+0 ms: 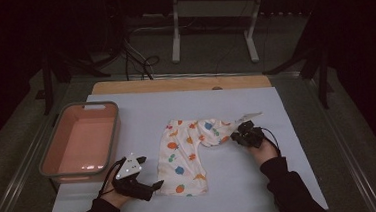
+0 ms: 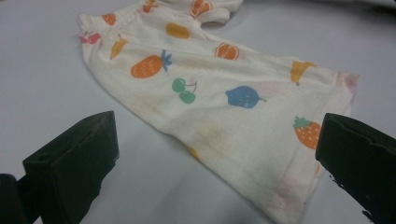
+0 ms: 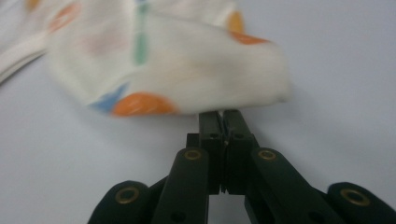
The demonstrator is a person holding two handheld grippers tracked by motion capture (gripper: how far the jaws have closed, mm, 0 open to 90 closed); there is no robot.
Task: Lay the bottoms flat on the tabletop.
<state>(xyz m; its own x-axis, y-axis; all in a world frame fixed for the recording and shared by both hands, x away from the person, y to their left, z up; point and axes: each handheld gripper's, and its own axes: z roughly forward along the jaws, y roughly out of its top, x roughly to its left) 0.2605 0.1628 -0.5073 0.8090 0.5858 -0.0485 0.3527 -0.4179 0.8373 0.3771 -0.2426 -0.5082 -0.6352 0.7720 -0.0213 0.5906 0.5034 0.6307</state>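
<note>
A small white garment [image 1: 184, 156] printed with coloured fruit lies flat near the middle of the white table cover [image 1: 131, 115]. My left gripper [image 1: 156, 185] rests at the garment's near left corner. In the left gripper view its jaws [image 2: 217, 140] stand wide apart, with the cloth [image 2: 224, 93] spread just ahead and nothing between them. At the garment's right end is my right gripper [image 1: 235, 135]. In the right gripper view its jaws [image 3: 223, 116] are pressed together on the edge of a folded-over flap of the cloth [image 3: 177, 60].
A pink basket [image 1: 114, 136] with a grey rim stands empty at the table's left side. A strip of wooden tabletop [image 1: 174, 84] shows beyond the cover. A white metal stand [image 1: 176, 36] and cables sit on the dark floor behind.
</note>
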